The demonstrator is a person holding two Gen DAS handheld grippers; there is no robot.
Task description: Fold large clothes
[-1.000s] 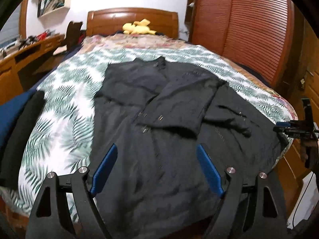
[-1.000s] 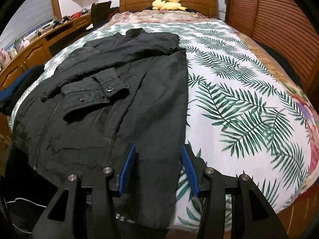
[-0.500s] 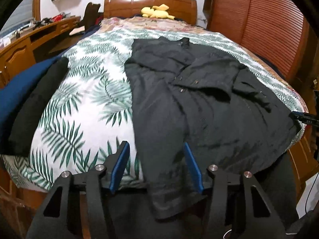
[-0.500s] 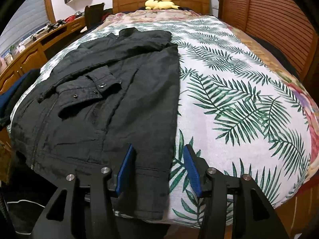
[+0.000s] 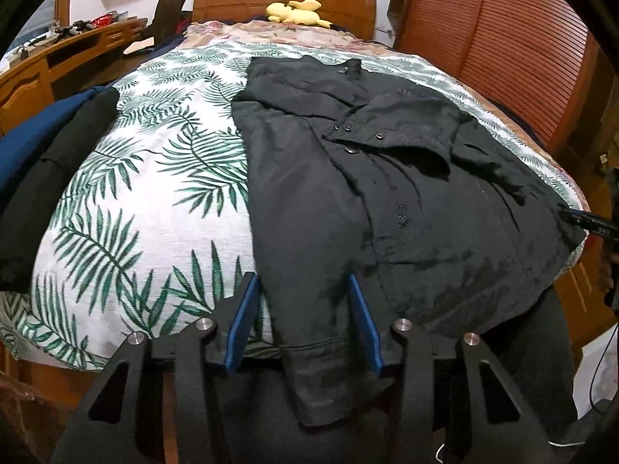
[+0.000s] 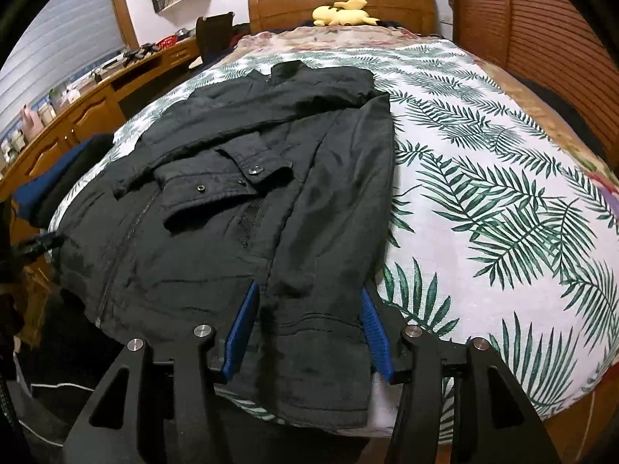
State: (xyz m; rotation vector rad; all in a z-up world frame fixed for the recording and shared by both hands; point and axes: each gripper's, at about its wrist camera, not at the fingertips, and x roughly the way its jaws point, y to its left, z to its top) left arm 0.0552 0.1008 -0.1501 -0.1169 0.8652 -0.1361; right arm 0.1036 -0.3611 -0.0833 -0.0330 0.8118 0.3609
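Observation:
A large black jacket (image 5: 387, 178) lies on the leaf-print bed, sleeves folded across its front, hem hanging over the foot edge. It also shows in the right wrist view (image 6: 271, 193). My left gripper (image 5: 301, 301) is open, its blue pads either side of the jacket's left hem corner. My right gripper (image 6: 309, 313) is open, its pads either side of the right hem corner. Neither is closed on cloth. The right gripper's tip (image 5: 588, 222) shows at the right edge of the left wrist view.
The leaf-print bedspread (image 6: 503, 193) covers the bed. Dark blue and black folded clothes (image 5: 42, 162) lie at the bed's left side. A yellow plush toy (image 5: 296, 11) sits by the headboard. A wooden desk (image 6: 96, 89) stands left, slatted wardrobe doors (image 5: 503, 38) right.
Both grippers have moved outward and down to the jacket's hem corners, the left one from the jacket's middle to its left edge. Both stay open.

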